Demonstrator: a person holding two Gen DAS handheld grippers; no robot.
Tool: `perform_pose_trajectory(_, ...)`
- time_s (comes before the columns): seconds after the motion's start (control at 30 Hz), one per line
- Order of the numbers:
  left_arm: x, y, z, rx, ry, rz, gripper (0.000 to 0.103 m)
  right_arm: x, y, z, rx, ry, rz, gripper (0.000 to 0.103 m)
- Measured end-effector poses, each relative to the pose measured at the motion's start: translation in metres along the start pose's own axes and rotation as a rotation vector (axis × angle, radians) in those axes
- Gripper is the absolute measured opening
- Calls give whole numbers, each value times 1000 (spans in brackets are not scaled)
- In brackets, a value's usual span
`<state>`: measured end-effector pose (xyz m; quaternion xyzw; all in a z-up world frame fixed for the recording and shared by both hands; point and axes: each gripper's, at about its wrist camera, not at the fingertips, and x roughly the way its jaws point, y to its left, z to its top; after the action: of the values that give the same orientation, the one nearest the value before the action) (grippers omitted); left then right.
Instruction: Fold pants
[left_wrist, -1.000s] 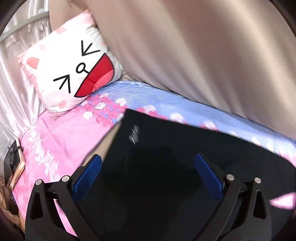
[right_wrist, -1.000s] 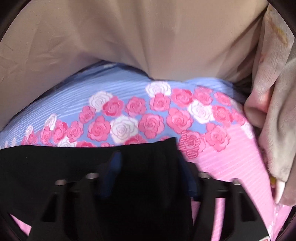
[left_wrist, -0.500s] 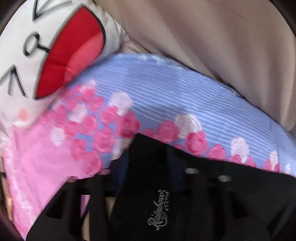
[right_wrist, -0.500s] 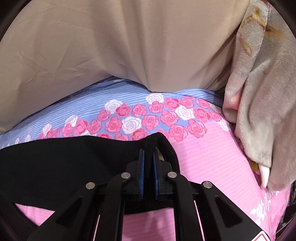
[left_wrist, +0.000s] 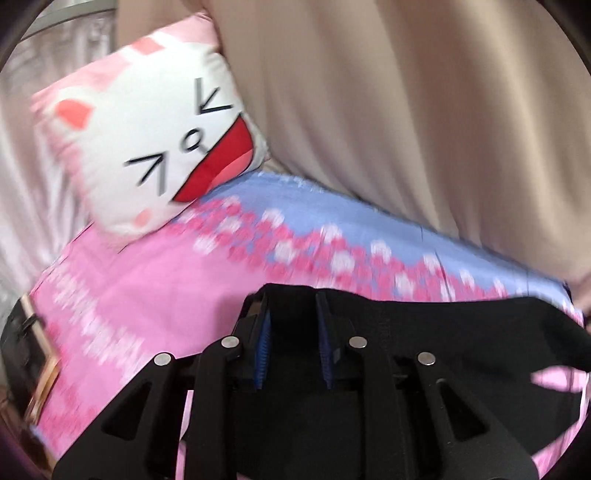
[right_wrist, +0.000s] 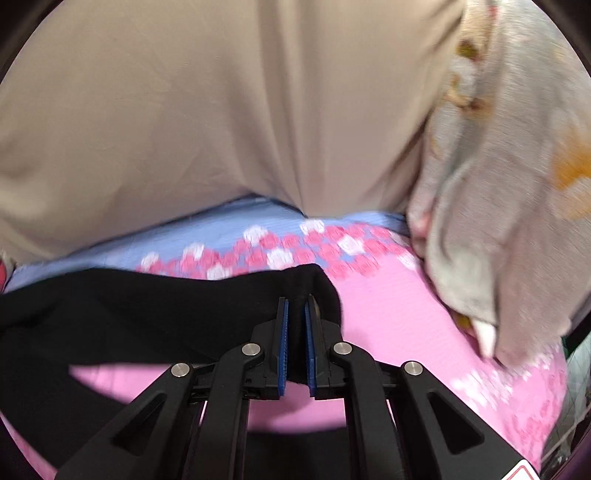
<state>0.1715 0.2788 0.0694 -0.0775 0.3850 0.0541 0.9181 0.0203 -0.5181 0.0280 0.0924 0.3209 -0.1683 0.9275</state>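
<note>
Both grippers — left gripper (left_wrist: 291, 314), right gripper (right_wrist: 296, 317) — now pinch soft black pants (right_wrist: 147, 306).

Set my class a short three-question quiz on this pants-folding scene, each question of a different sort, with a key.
1. True or false: the right claw is shut on the black pants.
2. The cartoon-face pillow rests on: A) the pink floral bedsheet; B) a wooden floor; C) a chair.
3. Fill in: the hanging cloth behind the bed is coloured ___.

Key: 1 true; 2 A; 3 beige.
</note>
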Motion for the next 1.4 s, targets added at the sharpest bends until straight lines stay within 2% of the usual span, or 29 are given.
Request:
perform_pose_trajectory(0.1,-11,19,-37,-11,72,36,23,-13,-20,-37,0,45,-26,7)
perform_pose_trajectory(0.17,4,30,-67,-5,153,82,23,-11,-31,-59,5,85,-43,7)
perform_pose_trajectory(0.2,8,35,-82,-9,183,102,27,-9,-39,-74,16,109,-54,7)
perform_pose_trajectory(0.27,14,45,-106,-32,215,175,30,-2,-49,-95,26,156,-89,15)
perform_pose_trajectory(0.3,15,48,-111,-48,221,196,38,-2,-53,-102,28,167,-105,22)
perform_pose_trajectory(0.33,10,48,-116,-66,214,200,50,-5,-54,-108,26,167,-131,32)
perform_pose_trajectory(0.37,-1,47,-120,-96,194,178,59,-10,-56,-111,26,156,-157,36)
perform_pose_trajectory(0.43,-21,44,-122,-139,140,127,94,-32,-56,-112,32,120,-179,45)
perform_pose_trajectory(0.5,-35,35,-124,-201,106,55,98,-54,-51,-109,34,75,-173,47)
perform_pose_trajectory(0.53,-33,31,-124,-216,115,25,98,-61,-48,-107,34,62,-171,52)
perform_pose_trajectory(0.6,-14,18,-120,-244,163,-91,98,-76,-35,-104,38,32,-141,55)
perform_pose_trajectory(0.67,7,7,-118,-250,198,-93,98,-86,-19,-100,32,17,-100,55)
perform_pose_trajectory(0.7,18,4,-117,-260,212,-92,98,-91,-5,-100,17,17,-73,55)
perform_pose_trajectory(0.77,38,3,-118,-296,250,-89,89,-99,16,-101,-16,17,-50,55)
perform_pose_trajectory(0.83,48,3,-120,-299,279,-70,46,-101,35,-106,-45,20,-37,56)
perform_pose_trajectory(0.87,47,4,-119,-282,269,-16,29,-101,43,-108,-51,24,-22,58)
perform_pose_trajectory(0.9,44,10,-118,-286,271,-14,10,-101,52,-110,-57,31,-5,58)
perform_pose_trajectory(0.97,29,27,-114,-333,267,-96,8,-100,61,-112,-58,34,1,59)
perform_pose_trajectory(1.03,0,46,-110,-328,235,-106,8,-101,66,-113,-58,42,4,59)
perform_pose_trajectory(1.1,-9,55,-115,-303,247,-55,8,-101,69,-115,-56,48,23,61)
perform_pose_trajectory(1.13,-3,58,-122,-275,280,-18,8,-99,69,-117,-57,50,20,65)
perform_pose_trajectory(1.2,8,55,-135,-232,339,-1,10,-88,66,-121,-52,79,-1,66)
perform_pose_trajectory(1.27,1,43,-142,-195,310,23,16,-84,60,-122,-31,103,-10,66)
perform_pose_trajectory(1.3,-5,40,-141,-185,287,40,24,-85,53,-121,-21,100,-19,66)
perform_pose_trajectory(1.37,-25,31,-136,-175,214,82,61,-86,36,-118,7,94,-34,66)
perform_pose_trajectory(1.4,-34,28,-133,-177,176,105,89,-86,19,-114,42,90,-55,66)
